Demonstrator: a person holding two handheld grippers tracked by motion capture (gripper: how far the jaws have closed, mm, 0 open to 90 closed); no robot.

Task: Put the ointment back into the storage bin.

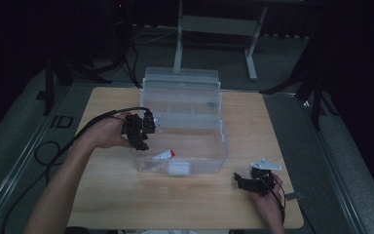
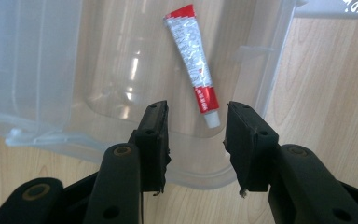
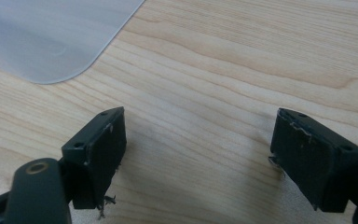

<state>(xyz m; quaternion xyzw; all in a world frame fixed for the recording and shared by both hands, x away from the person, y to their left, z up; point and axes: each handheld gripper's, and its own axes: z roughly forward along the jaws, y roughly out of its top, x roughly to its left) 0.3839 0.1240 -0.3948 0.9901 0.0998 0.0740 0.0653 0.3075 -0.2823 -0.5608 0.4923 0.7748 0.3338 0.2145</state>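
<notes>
- Hovering at the bin's 9 o'clock wall, your left gripper (image 1: 139,130) had its jaws parted and empty, held above the rim of the clear plastic bin (image 1: 222,146).
- Your likely target, the red-and-white tube (image 2: 193,62), lay flat on the bin floor near the front wall. In the left gripper view its white cap (image 2: 211,120) pointed at 6 o'clock, toward the gap between your jaws.
- You would probably have done best to drop straight down and straddle the tube across its width, above the cap, since the flat body would give the pads more to hold.
- You had little room there: the front wall ran close beside the tube, and the rim sat just under your jaws, so a tilted entry risked catching plastic.
- The bin's raised lid (image 1: 181,79) stood at 12 o'clock, well apart from your approach.
- Your right gripper (image 1: 251,184) rested at the table's (image 1: 102,195) 5 o'clock corner, jaws wide and empty over bare wood, with open room all round.
</notes>
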